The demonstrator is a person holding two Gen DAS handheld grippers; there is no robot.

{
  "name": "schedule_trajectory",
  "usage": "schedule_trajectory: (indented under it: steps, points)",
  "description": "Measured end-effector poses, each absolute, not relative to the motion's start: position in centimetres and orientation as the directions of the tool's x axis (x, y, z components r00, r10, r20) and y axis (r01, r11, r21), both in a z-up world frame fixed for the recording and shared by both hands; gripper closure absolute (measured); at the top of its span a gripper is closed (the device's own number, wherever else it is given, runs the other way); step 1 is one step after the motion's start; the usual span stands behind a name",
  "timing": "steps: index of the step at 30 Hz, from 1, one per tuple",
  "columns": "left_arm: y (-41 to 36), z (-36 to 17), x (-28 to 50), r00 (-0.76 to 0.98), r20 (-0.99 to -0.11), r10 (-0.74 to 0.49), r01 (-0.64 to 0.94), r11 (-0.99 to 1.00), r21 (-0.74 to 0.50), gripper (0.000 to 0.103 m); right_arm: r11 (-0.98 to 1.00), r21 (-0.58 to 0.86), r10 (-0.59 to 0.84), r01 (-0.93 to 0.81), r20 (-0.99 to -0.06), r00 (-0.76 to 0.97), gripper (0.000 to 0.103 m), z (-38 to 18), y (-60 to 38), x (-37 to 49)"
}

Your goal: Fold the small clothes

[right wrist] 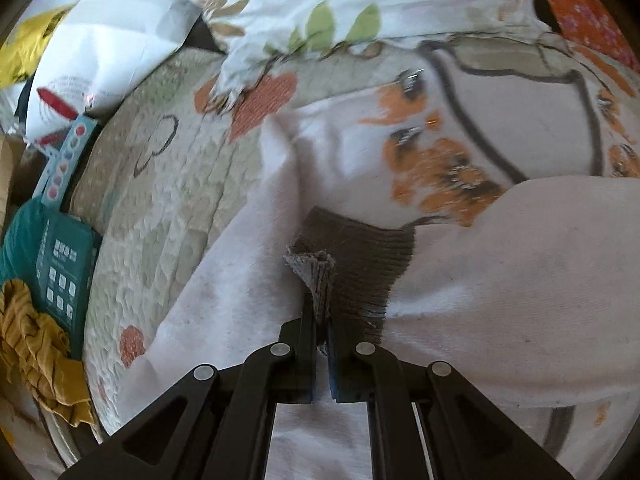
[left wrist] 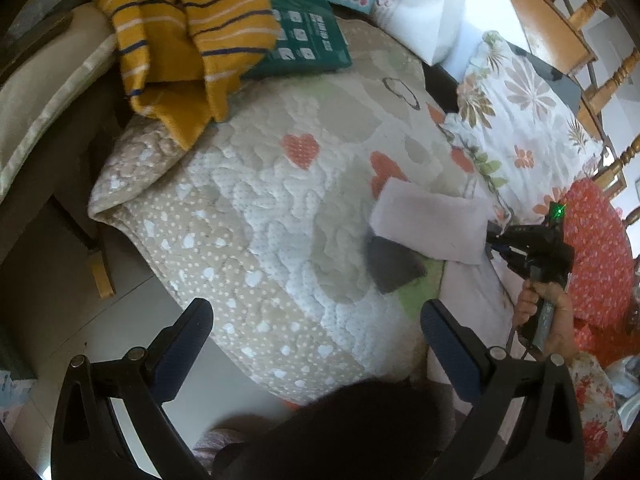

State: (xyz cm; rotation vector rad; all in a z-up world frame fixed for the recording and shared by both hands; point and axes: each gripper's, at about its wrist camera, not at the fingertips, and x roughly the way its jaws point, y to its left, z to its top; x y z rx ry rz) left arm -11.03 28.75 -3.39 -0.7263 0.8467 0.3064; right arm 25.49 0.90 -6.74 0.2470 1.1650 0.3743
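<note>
1. Left wrist view: the left gripper [left wrist: 316, 328] hung with its jaws spread wide and nothing between them, above a quilted blanket [left wrist: 260, 208] printed with orange hearts. Further along the blanket lay the small pale pink garment [left wrist: 432, 220], a grey cuff [left wrist: 390, 266] showing at its near edge. The right gripper [left wrist: 494, 240], held in a person's hand [left wrist: 540, 308], met the garment's far edge. A mustard striped garment [left wrist: 180, 36] lay heaped at the blanket's far corner, partly over a teal package [left wrist: 308, 36]. A floral pillow [left wrist: 520, 120] sat to the right.

2. Right wrist view: the right gripper [right wrist: 322, 320] was clamped tight on a bunched bit of the grey cuff [right wrist: 360, 264], with the pale pink garment [right wrist: 500, 280] spread around it on the blanket [right wrist: 160, 200]. The picture was somewhat blurred.
</note>
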Motion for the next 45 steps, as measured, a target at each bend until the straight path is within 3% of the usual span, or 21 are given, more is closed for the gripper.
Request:
schedule_trajectory:
  steps: [10,16,18,21,26,29,34,35,36,37,41,45]
  points:
    - [30.0,-2.8,-13.0,0.648,-0.762,-0.004,-0.545,0.696,-0.467,0.0,0.901,0.39,0.433,-0.191,-0.845,0.315,0.098,-6.2,4.5,24.9]
    - [30.9,-2.3,-14.4,0.653,-0.757,0.027,-0.566,0.682,-0.464,0.0,0.926,0.297,0.364,-0.232,-0.864,0.348,0.092,-4.8,5.7,23.9]
    - [31.5,-2.6,-14.9,0.648,-0.76,0.039,-0.581,0.67,-0.462,0.0,0.922,0.268,0.364,-0.279,-0.847,0.387,0.087,-2.8,6.1,22.4]
    - [32.5,-3.4,-15.6,0.631,-0.774,0.051,-0.608,0.652,-0.452,0.0,0.867,0.203,0.397,-0.456,-0.833,0.386,0.072,-0.1,8.9,18.8]
    - [33.5,-4.1,-17.1,0.606,-0.79,0.092,-0.647,0.635,-0.422,0.0,0.545,-0.044,0.406,-0.837,-0.86,0.309,0.048,0.5,16.8,8.7]
    - [34.1,-4.4,-18.1,0.595,-0.796,0.108,-0.666,0.621,-0.413,0.0,0.356,-0.232,0.36,-0.905,-0.86,0.362,0.048,-1.5,20.3,3.7]
    - [34.7,-4.6,-19.2,0.584,-0.802,0.127,-0.685,0.607,-0.402,0.0,0.198,-0.395,0.307,-0.897,-0.844,0.439,0.048,-5.5,23.5,-0.3]
    - [34.8,-4.6,-19.3,0.583,-0.802,0.127,-0.686,0.605,-0.403,0.0,0.186,-0.441,0.275,-0.878,-0.834,0.478,0.054,-6.4,23.9,-0.5]
    - [34.8,-4.7,-19.4,0.584,-0.802,0.124,-0.687,0.602,-0.407,0.0,0.186,-0.457,0.251,-0.87,-0.834,0.492,0.068,-7.1,24.2,-0.3]
    - [34.8,-4.7,-19.4,0.584,-0.803,0.121,-0.687,0.601,-0.409,0.0,0.205,-0.452,0.231,-0.868,-0.839,0.492,0.093,-7.5,24.5,0.0]
    - [34.5,-4.5,-19.2,0.586,-0.801,0.119,-0.679,0.612,-0.406,0.0,0.338,-0.374,0.288,-0.864,-0.833,0.473,0.094,-5.1,25.4,1.5]
    - [34.1,-4.1,-18.9,0.595,-0.796,0.112,-0.671,0.615,-0.415,0.0,0.474,-0.184,0.424,-0.861,-0.809,0.407,0.094,0.9,26.1,3.4]
